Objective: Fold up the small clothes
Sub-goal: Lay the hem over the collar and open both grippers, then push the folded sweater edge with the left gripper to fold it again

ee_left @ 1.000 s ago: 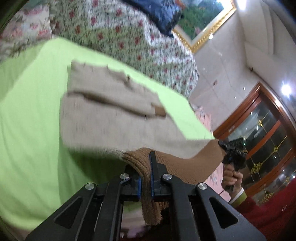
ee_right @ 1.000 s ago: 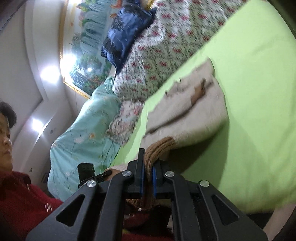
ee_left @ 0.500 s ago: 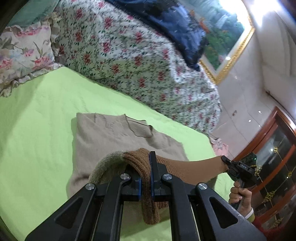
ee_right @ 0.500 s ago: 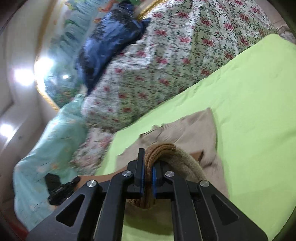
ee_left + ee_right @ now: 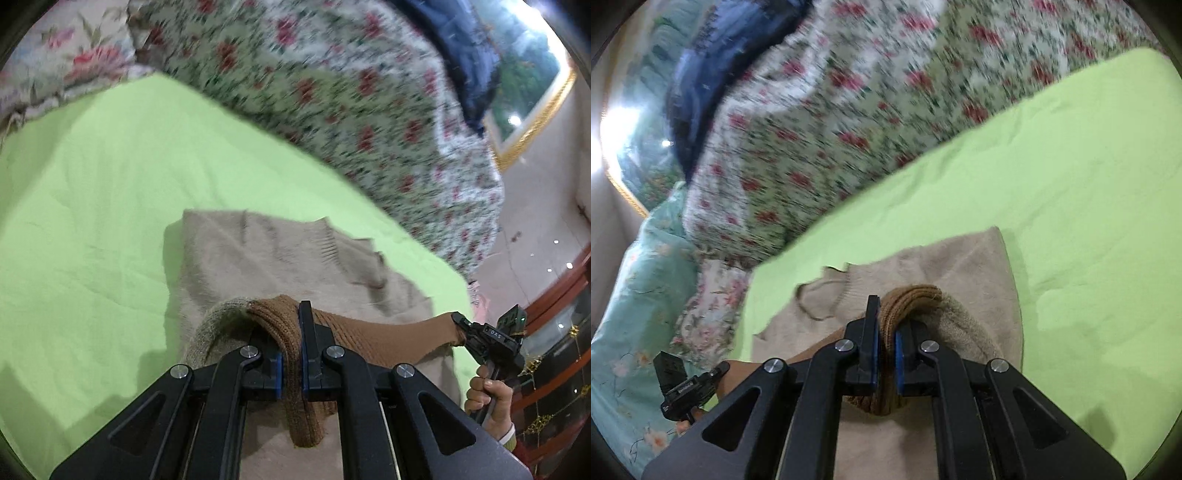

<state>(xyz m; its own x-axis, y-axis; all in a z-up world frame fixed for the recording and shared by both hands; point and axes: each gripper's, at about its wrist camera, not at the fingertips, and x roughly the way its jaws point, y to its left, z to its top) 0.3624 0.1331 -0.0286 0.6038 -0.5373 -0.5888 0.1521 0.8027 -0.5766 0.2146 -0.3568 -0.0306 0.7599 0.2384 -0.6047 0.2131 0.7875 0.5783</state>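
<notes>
A beige knitted sweater (image 5: 280,254) lies on the lime-green bed sheet (image 5: 92,192), filling the lower middle of both wrist views. Its neckline sits toward the floral quilt (image 5: 332,85) that runs across the top of each frame. The sweater's brown ribbed hem (image 5: 373,332) is lifted off the body of the garment and stretched in a band between the two tools.

In the left wrist view, the left tongs (image 5: 291,363) are pressed together on that hem, with a fold of brown ribbing hanging down between the blue pads. The band runs from there toward the right edge of the frame, where the right tongs (image 5: 460,326) pinch its far end, held by a hand (image 5: 487,398) in the lower right.

In the right wrist view, the right tongs (image 5: 884,363) are likewise clamped on a bunched loop of the brown hem (image 5: 908,302), with beige knit curling over to the right of the pads. The left tongs (image 5: 720,369) show in the lower left, meeting the hem at its other end.

A dark blue cushion (image 5: 731,48) rests on the quilt at the upper left of the right view, and a teal floral cover (image 5: 639,295) lies along the left edge.
</notes>
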